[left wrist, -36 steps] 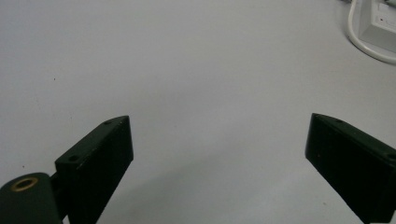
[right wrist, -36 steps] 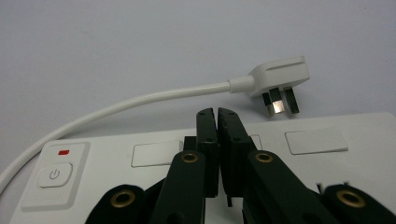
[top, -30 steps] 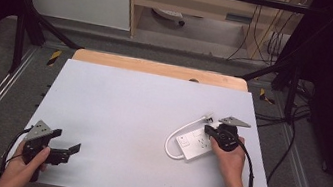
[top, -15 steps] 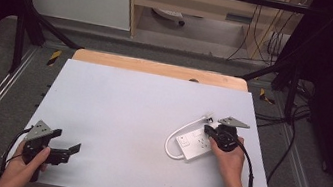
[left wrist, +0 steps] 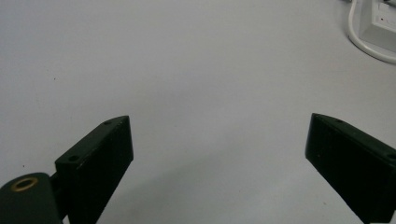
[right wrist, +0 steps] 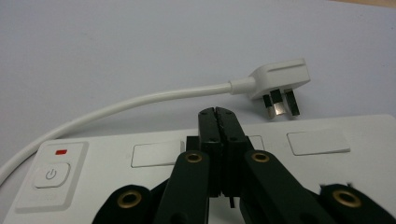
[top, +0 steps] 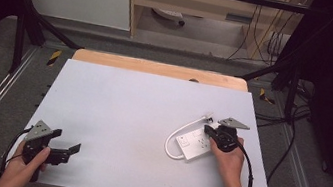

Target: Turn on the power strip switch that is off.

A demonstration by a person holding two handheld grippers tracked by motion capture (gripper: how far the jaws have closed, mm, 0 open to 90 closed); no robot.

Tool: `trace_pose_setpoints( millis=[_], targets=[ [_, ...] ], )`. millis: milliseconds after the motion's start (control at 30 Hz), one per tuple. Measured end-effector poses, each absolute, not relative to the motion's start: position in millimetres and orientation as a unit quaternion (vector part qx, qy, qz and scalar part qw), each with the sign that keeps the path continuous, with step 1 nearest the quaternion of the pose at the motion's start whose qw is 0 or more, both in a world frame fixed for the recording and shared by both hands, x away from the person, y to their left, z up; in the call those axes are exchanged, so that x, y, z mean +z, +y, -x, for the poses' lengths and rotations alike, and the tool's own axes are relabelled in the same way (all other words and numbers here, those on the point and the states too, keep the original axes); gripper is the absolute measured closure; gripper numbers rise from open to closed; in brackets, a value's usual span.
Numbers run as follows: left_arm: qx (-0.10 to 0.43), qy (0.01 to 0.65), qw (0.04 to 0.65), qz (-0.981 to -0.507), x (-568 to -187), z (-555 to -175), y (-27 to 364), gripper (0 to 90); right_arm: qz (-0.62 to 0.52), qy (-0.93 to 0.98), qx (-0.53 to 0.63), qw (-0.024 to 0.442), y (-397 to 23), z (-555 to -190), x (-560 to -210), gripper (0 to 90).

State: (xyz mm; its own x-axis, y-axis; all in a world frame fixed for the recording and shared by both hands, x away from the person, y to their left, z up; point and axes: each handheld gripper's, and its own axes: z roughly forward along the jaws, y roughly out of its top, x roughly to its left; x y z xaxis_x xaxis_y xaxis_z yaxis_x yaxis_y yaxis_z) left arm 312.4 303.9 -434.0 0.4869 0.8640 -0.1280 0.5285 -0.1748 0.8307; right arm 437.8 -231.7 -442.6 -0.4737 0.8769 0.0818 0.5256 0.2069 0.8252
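Your right gripper [right wrist: 218, 112] has its fingers pressed together with nothing between them, over the top of the white power strip [top: 194, 143] near the tabletop's [top: 126, 112] right edge. The strip's plug [right wrist: 279, 81] lies just beyond. Your left gripper [left wrist: 219, 154] rests well apart at the near-left corner, fingers spread.

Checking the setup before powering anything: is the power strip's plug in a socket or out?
Out. The plug lies on the table beside the power strip, its pins bare.
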Motion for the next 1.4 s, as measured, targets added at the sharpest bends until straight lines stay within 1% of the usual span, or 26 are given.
trace_pose_setpoints(
  millis=[1400],
  targets=[
    [0.191,0.469,0.437,-0.743,-434.3,-312.5,304.1,7.6,-0.465,0.751,0.423,0.201,-229.8,-438.2,-445.0,90.0]
  ],
)
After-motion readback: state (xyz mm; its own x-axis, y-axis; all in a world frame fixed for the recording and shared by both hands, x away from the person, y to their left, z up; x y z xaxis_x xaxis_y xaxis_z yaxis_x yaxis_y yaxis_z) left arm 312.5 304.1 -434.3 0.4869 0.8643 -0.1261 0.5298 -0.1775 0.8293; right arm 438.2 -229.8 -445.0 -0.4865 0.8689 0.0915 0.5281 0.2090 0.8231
